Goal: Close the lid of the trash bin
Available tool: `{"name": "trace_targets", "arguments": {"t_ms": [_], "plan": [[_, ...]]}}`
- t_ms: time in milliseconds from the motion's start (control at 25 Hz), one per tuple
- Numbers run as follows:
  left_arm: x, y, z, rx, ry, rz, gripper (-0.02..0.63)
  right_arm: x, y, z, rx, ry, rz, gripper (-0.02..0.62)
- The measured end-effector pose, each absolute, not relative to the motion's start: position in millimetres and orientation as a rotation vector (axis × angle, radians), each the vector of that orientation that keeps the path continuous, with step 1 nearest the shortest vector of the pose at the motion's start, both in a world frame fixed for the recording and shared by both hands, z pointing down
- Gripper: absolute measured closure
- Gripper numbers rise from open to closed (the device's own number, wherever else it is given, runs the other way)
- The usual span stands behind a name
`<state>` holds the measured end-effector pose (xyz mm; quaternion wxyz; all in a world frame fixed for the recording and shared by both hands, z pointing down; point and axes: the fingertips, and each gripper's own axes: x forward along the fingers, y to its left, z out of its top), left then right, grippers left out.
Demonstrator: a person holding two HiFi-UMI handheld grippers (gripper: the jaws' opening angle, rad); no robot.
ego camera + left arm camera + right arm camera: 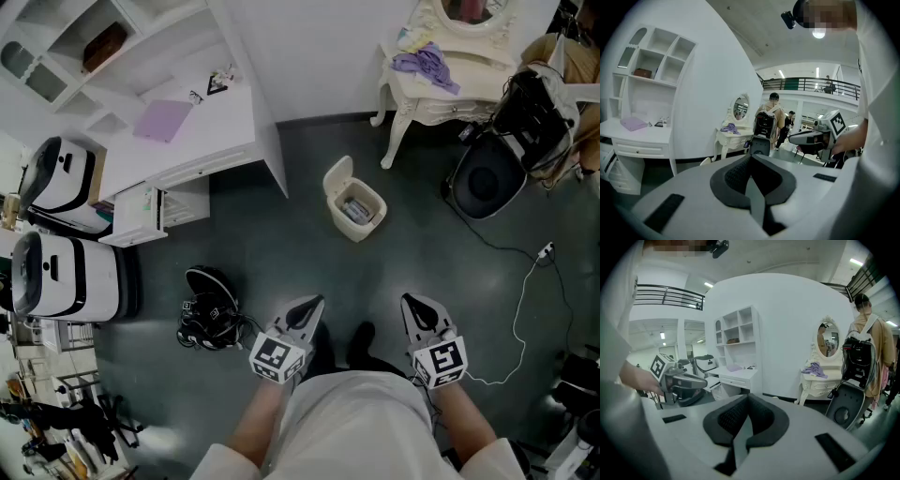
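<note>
The trash bin looks like smooth, matt cream plastic. The floor is dark with a faint sheen. The desk is smooth white; a crumpled purple cloth looks soft.

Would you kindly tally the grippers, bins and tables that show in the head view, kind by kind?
Grippers: 2, the left gripper and the right gripper
Bins: 1, the trash bin, lid open
Tables: 2, the white desk and the vanity table
Total: 5

Cream trash bin, dark grey floor, white desk with a lilac sheet, purple cloth on the ivory dressing table.
</note>
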<state>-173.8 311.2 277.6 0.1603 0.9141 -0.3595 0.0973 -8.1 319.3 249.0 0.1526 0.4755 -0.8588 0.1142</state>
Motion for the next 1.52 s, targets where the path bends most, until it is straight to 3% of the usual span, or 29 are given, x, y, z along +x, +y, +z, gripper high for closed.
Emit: {"name": "trace_targets", "arguments": {"t_ms": [680,1120,1520], "plan": [[-159,306,274,2.6,-1.051,0.271,0.591,3,311,245,1.372,-2.501,0.353,0.583],[-144,305,278,2.564,-1.091,0.252,0.479,26,312,253,1.351,-2.512,0.363,0.583],[-130,312,284,2.538,-1.162,0.234,0.453,56,317,266,1.327,-2.528,0.367,0.583]]}}
